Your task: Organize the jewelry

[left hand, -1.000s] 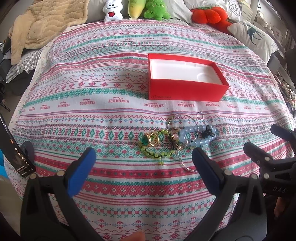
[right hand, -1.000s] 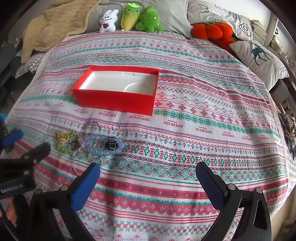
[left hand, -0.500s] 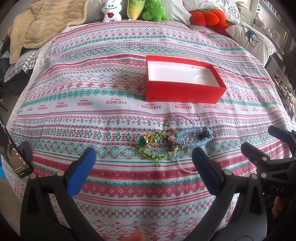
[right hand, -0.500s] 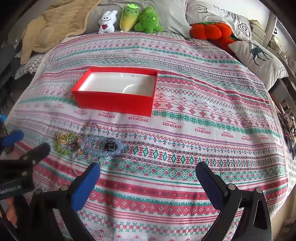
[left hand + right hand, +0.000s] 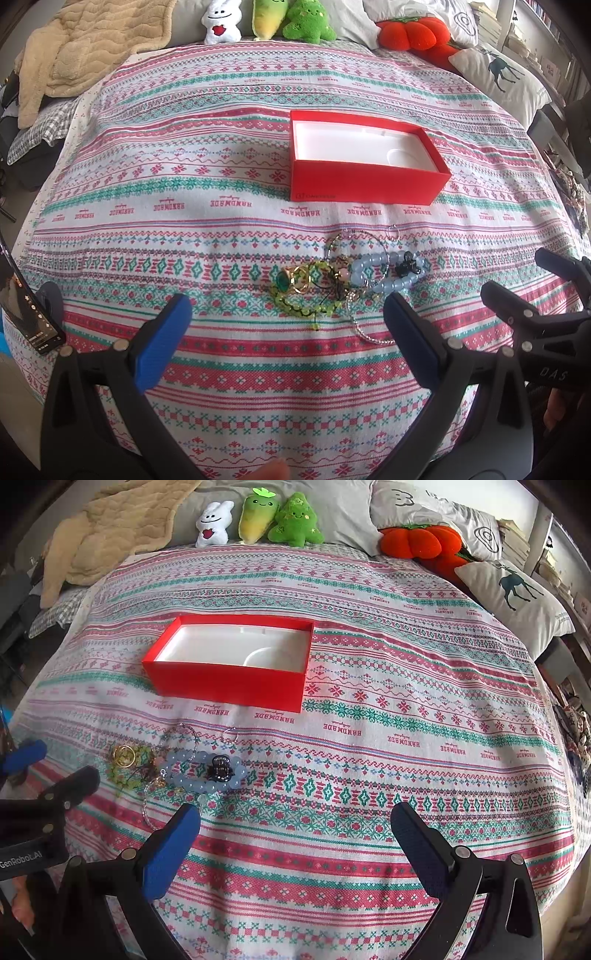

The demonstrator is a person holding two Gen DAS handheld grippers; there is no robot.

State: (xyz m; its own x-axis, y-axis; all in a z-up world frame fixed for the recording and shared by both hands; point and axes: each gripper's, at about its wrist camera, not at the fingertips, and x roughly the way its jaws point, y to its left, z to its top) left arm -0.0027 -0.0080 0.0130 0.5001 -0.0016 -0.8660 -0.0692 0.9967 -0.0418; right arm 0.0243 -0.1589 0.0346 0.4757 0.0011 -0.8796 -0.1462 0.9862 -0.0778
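A tangled pile of jewelry lies on the patterned bedspread: a pale blue bead bracelet, a green bead strand, a gold ring with a green stone, a black clip and thin silver chains. It also shows in the right wrist view. An open red box with a white empty inside stands just beyond it. My left gripper is open and empty, just short of the pile. My right gripper is open and empty, to the right of the pile.
Plush toys, an orange pumpkin cushion and a deer pillow line the bed's far side. A beige blanket lies at the far left. A phone sits at the left edge.
Both grippers have drawn back slightly, so the box and jewelry sit a little farther up in view. Nothing was picked up; both stay open.
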